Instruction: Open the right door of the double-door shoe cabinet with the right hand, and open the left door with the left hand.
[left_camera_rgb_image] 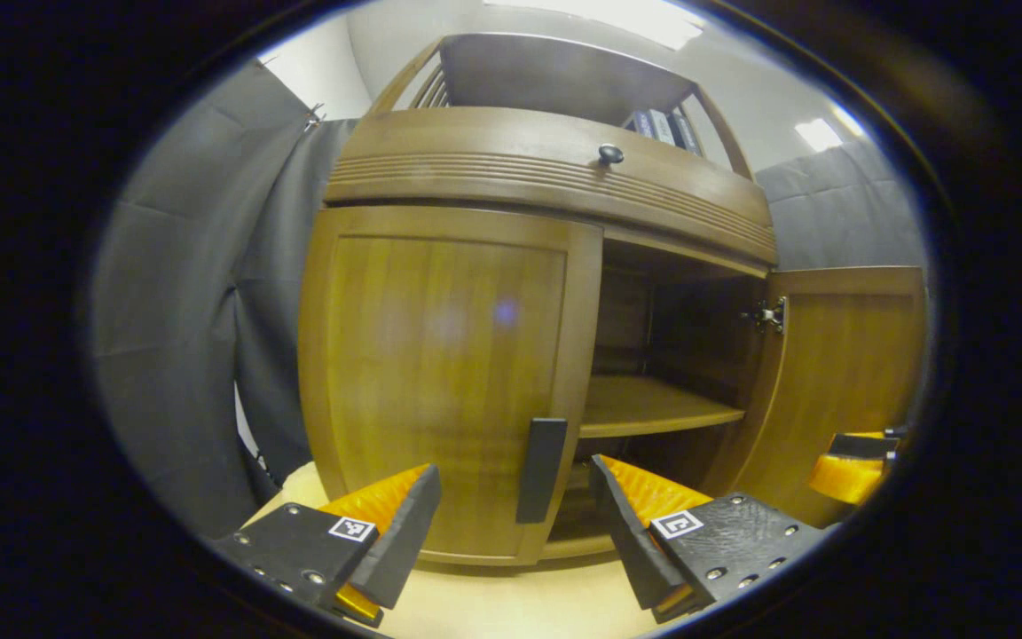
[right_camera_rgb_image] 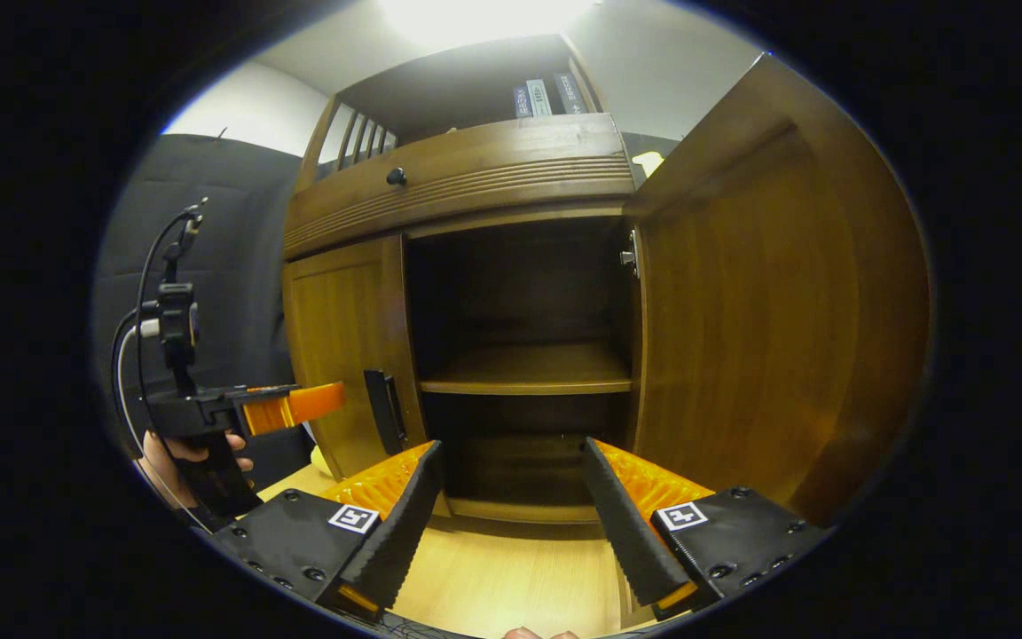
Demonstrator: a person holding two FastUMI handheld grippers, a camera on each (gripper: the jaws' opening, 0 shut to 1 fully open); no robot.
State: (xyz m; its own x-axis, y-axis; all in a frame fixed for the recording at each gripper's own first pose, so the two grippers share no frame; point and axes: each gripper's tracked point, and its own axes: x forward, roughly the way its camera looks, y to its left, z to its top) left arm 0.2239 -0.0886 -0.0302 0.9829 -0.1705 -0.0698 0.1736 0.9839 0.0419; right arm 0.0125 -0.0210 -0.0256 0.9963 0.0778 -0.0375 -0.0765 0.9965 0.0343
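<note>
The wooden shoe cabinet stands close in front. Its left door is closed, with a dark vertical handle at its right edge. The right door is swung wide open. My left gripper is open, and the handle shows between its fingers a little farther off, untouched. In the right gripper view the right door stands open beside my open right gripper, which holds nothing. The left gripper, held by a hand, points at the left door's handle from a short gap.
A drawer with a round knob runs above the doors, and books stand on the top shelf. An inner shelf crosses the dark open compartment. Grey cloth hangs left of the cabinet. Light wooden surface lies below.
</note>
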